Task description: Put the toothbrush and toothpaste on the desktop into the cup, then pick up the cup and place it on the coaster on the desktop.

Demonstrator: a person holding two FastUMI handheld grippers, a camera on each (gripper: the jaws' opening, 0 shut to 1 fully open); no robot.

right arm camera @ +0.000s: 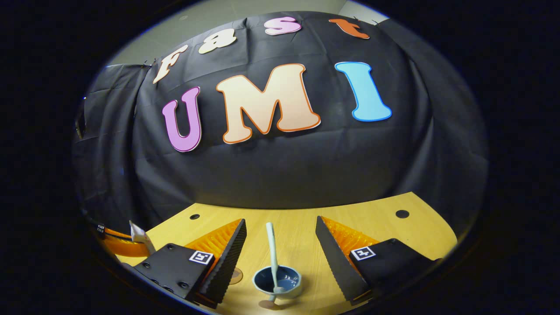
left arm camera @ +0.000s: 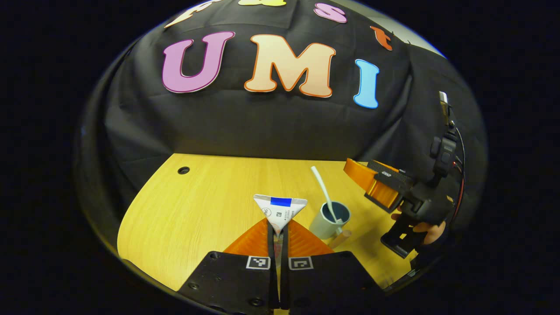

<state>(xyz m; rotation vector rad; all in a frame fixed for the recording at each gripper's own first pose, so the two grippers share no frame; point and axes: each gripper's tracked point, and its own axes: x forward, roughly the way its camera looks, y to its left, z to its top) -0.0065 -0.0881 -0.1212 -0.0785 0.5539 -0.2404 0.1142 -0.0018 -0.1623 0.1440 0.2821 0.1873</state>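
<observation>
- Pinching the toothpaste (left arm camera: 280, 210) crimp-end up, your left gripper (left arm camera: 278, 238) hung above the desktop (left arm camera: 197, 205).
- Your right gripper (right arm camera: 280, 253) stood wide above the cup (right arm camera: 277, 282).
- Brush (right arm camera: 272, 253) leaned inside the cup, near the desktop's front edge.

The toothpaste (left arm camera: 280, 212) tube carries small print beneath a blue band, too small and blurred to read. Each gripper bears square black-and-white coded markers (left arm camera: 258, 262), patterns with no readable characters; the same kind of marker (right arm camera: 362, 253) shows in the right gripper view. Nothing else legible stands on anything.
</observation>
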